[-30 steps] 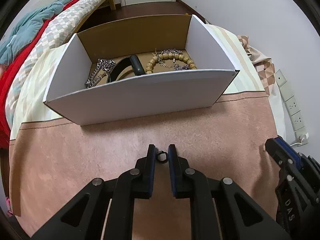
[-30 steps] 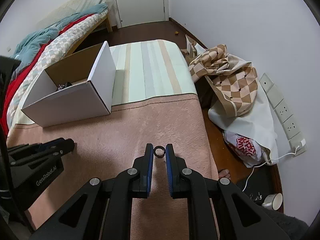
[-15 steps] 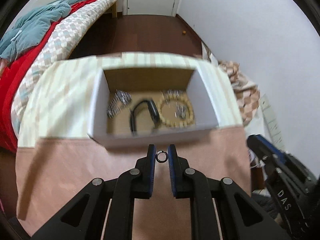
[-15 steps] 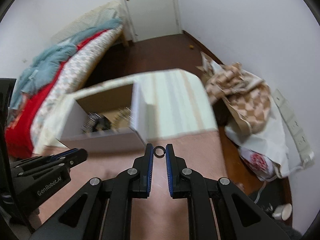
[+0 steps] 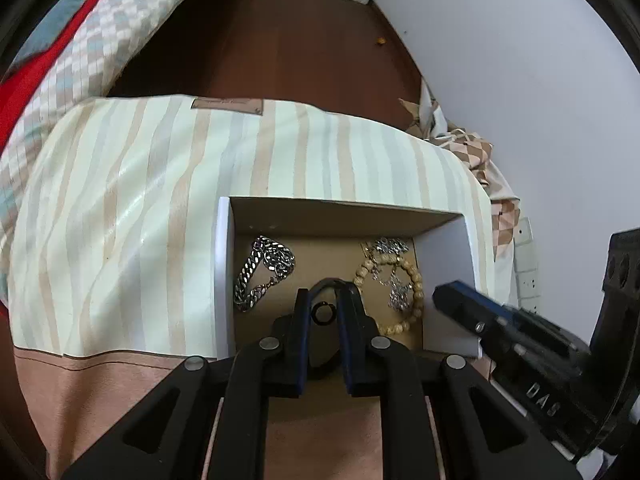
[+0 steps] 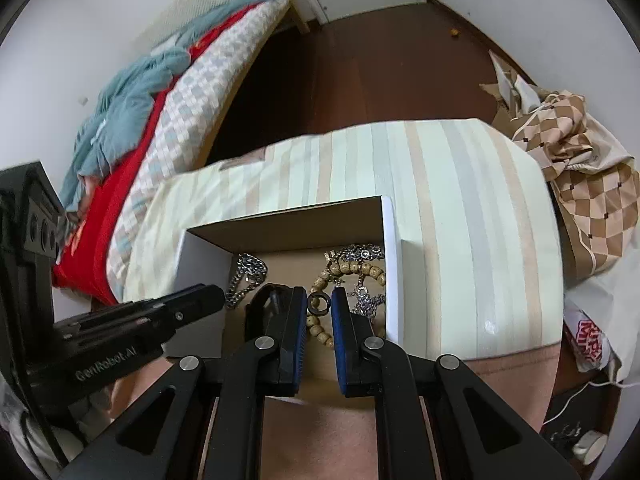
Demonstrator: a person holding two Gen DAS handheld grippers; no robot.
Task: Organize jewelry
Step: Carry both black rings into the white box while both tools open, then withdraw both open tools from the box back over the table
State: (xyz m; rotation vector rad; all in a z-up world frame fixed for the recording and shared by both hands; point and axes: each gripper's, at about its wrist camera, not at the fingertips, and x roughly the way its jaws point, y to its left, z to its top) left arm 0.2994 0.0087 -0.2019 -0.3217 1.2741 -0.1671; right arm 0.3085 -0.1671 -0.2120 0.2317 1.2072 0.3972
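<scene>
My left gripper is shut on a small dark ring, held over the open white cardboard box. My right gripper is shut on another dark ring, also above the box. Inside lie a silver chain, a wooden bead bracelet with a silver chain piece across it, and a black band partly hidden behind my left fingers. The right gripper's fingers show at the right of the left wrist view; the left gripper's fingers show at the left of the right wrist view.
The box stands on a striped cushion with a pink cloth at the near side. A bed with red and checked bedding lies left. A checked cloth heap and wall sockets are at the right, above dark wood floor.
Both grippers have moved forward and up, from over the pink cloth to above the open box, tilting downward. Each still holds its ring.
</scene>
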